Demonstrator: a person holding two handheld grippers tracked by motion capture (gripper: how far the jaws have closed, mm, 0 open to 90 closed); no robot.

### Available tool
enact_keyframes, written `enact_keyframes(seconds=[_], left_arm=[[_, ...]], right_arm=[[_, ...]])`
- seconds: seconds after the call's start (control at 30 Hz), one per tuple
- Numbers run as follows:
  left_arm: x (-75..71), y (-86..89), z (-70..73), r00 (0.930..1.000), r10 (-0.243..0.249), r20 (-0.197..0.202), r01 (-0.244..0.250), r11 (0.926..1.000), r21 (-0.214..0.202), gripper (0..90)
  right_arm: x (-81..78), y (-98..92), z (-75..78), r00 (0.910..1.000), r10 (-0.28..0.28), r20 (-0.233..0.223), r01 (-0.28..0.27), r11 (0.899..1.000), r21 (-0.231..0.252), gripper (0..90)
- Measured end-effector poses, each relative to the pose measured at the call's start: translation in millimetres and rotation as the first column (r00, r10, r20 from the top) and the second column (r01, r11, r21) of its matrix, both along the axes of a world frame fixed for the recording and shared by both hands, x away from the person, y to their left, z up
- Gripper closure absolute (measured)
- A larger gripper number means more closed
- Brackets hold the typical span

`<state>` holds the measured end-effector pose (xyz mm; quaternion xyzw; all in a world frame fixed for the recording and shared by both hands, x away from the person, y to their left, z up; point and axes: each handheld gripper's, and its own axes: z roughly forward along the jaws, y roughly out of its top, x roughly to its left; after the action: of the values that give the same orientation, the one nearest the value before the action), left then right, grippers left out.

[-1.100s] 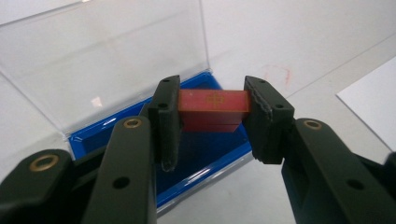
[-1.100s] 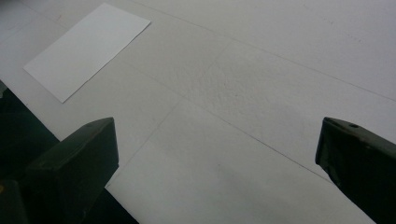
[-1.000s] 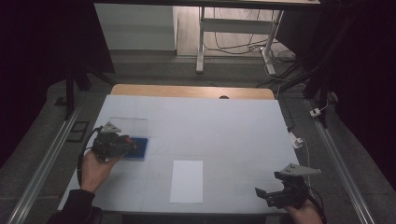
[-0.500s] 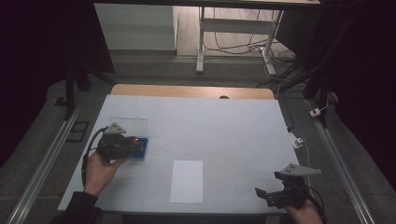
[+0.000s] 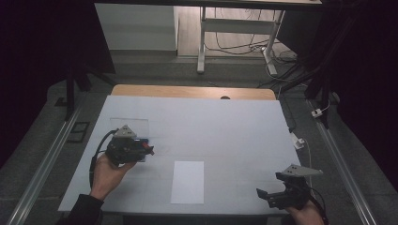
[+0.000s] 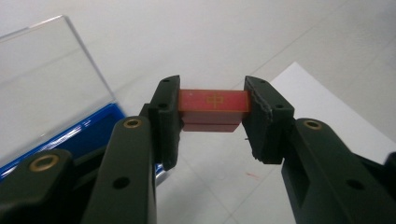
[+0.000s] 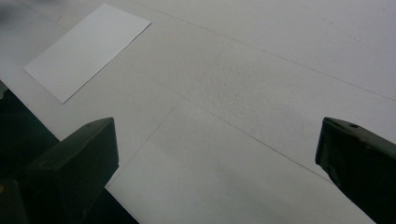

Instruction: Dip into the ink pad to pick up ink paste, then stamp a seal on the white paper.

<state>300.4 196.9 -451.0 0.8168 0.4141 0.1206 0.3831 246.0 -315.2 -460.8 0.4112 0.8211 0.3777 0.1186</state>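
red block (image 6: 213,105) clamped in left gripper (image 6: 212,112) above blue case (image 6: 88,135).

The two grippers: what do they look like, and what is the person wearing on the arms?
Both are black. The left gripper has chunky jaws with brass-coloured rivets and round holes, a grey three-cornered plate on top and a black cable looping down beside the hand. The right gripper carries the same grey plate. A dark sleeve covers the left forearm.
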Motion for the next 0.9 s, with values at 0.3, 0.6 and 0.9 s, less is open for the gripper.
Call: enact_keyframes(seconds=[0.3,0.6,0.9], left_arm=[[-4.4,-16.4,3.2,0.9984,-0.055,0.008,0.055,0.9984,0.008,58.4],[-8.8,-34.2,5.7,0.9935,-0.114,0.002,0.114,0.9934,0.011,58.3],[-12.8,-53.7,7.4,0.9858,-0.168,0.006,0.168,0.9854,0.029,58.4]], right_arm=[[0.0,0.0,-0.1,1.0000,0.000,0.000,0.000,1.000,0.000,0.0],[0.0,0.0,-0.1,1.0000,0.001,0.000,-0.001,1.000,0.000,0.0],[0.0,-0.1,-0.1,1.0000,0.001,0.001,-0.001,1.000,-0.001,0.0]])
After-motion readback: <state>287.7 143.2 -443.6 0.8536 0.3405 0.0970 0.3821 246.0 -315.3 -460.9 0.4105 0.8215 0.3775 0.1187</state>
